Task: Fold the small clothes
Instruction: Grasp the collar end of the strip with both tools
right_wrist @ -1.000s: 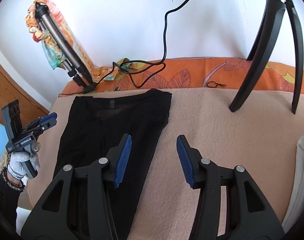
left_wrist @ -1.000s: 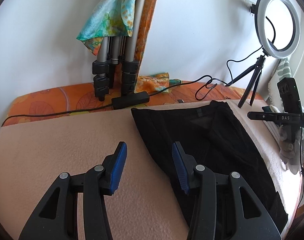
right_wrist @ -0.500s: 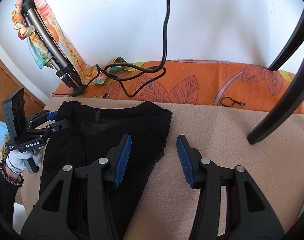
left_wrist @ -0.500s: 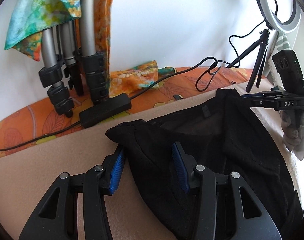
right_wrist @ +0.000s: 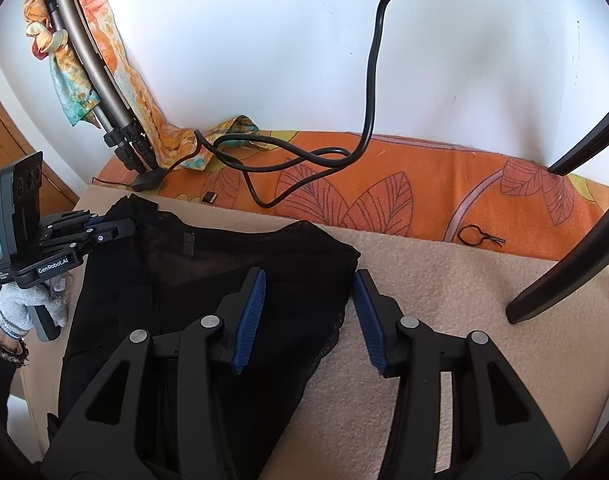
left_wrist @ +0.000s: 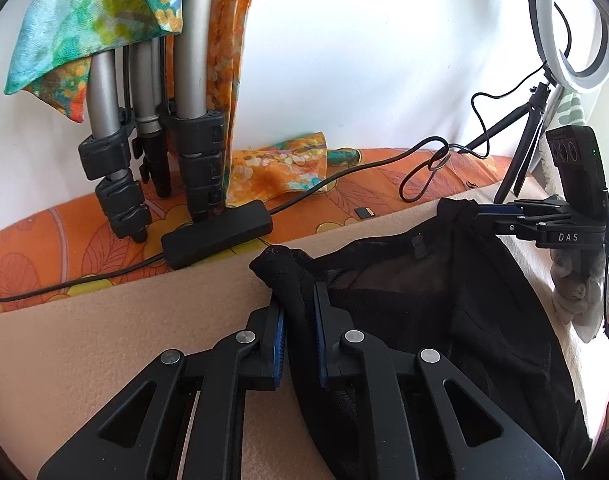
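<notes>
My left gripper (left_wrist: pixel 299 320) has just been closing, and its blue pads now pinch a bunched corner of the black garment (left_wrist: pixel 444 320); the cloth rises in a small peak just past the fingertips, toward twelve o'clock. In the right wrist view the same gripper (right_wrist: pixel 120 226) shows at nine o'clock, clamped on that far corner, with a gloved hand (right_wrist: pixel 20 312) below it on the handle.

My right gripper (right_wrist: pixel 308 312) stands unclenched, its jaws apart. The left pad sits over the garment (right_wrist: pixel 224 280) and the right pad over the bare beige blanket (right_wrist: pixel 444 288), so the garment's right-hand edge runs up between them. I cannot tell whether either pad touches the cloth. From the left wrist view this gripper (left_wrist: pixel 476 212) appears at two o'clock, its tips at the garment's other top corner.

The garment lies spread on the blanket, its top edge toward twelve o'clock with a small tag near the middle, and it is dark and slightly sheer.

Beyond the blanket runs an orange leaf-print sheet (right_wrist: pixel 384 200) against a white wall. A black cable (right_wrist: pixel 368 80) loops down across it. At ten o'clock in the left view stand grey tripod legs (left_wrist: pixel 144 120) draped with a colourful scarf (left_wrist: pixel 84 20), and a ring light (left_wrist: pixel 572 40) stands at two o'clock.
</notes>
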Tool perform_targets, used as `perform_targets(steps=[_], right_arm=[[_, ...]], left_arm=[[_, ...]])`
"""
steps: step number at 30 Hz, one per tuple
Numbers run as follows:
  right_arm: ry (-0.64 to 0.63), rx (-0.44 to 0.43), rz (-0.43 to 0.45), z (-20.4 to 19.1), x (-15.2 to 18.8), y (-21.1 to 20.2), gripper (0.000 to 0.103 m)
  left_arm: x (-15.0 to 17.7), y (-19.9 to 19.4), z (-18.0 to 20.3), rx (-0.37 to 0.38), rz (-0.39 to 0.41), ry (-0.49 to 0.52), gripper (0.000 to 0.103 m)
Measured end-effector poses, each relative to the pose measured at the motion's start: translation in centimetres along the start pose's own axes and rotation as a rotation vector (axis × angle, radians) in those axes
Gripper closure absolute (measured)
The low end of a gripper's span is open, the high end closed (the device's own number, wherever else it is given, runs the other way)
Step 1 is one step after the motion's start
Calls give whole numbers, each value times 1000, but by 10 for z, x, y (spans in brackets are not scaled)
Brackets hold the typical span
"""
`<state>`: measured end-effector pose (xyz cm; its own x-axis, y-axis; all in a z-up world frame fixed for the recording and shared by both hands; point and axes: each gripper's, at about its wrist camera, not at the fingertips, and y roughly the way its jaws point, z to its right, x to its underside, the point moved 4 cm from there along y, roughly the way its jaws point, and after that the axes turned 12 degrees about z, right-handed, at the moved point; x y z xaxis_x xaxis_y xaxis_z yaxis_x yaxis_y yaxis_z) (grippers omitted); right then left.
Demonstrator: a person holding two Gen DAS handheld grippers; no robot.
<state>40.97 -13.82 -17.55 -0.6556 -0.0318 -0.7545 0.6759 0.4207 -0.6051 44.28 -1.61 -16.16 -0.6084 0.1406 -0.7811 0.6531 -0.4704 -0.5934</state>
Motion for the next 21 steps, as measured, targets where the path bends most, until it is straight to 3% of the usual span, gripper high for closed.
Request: perform_targets(steps=[1, 2, 3, 4, 6, 7, 9, 10, 11, 12, 14, 21], right_arm=[[14, -11, 1, 2, 0, -1, 55], [27, -22, 1, 4, 0, -1, 55], [39, -31, 2, 6, 0, -1, 55], [50, -37, 5, 8, -1, -1, 55], [58, -38, 7, 9, -2, 0, 55], [54, -34, 7, 7, -2, 2, 55], [35, -24, 5, 3, -2, 4, 58], [19, -17, 4, 0, -2, 4, 71], [-2, -6, -5, -3, 0, 6, 78], [-17, 5, -9, -5, 0, 7, 87], [-27, 22, -11, -7, 1, 7, 93], [-43, -5, 61, -25, -10, -23, 97]], left_arm=[[0, 0, -1, 7, -11, -10, 82], [0, -2, -5, 8, -28, -30, 61], [0, -2, -9, -1, -35, -51, 50], [0, -2, -12, -11, -29, -69, 42], [0, -2, -15, -3, -17, -90, 42], [0, -2, -13, 8, -12, -89, 45], [0, 0, -8, 6, -7, -66, 65], [0, 1, -7, 7, -12, -62, 90], [0, 3, -5, 15, -17, -69, 96], [-1, 5, -4, 23, -13, -74, 97], [-2, 3, 0, 25, -2, -67, 98], [-18, -24, 15, 48, 58, -73, 98]])
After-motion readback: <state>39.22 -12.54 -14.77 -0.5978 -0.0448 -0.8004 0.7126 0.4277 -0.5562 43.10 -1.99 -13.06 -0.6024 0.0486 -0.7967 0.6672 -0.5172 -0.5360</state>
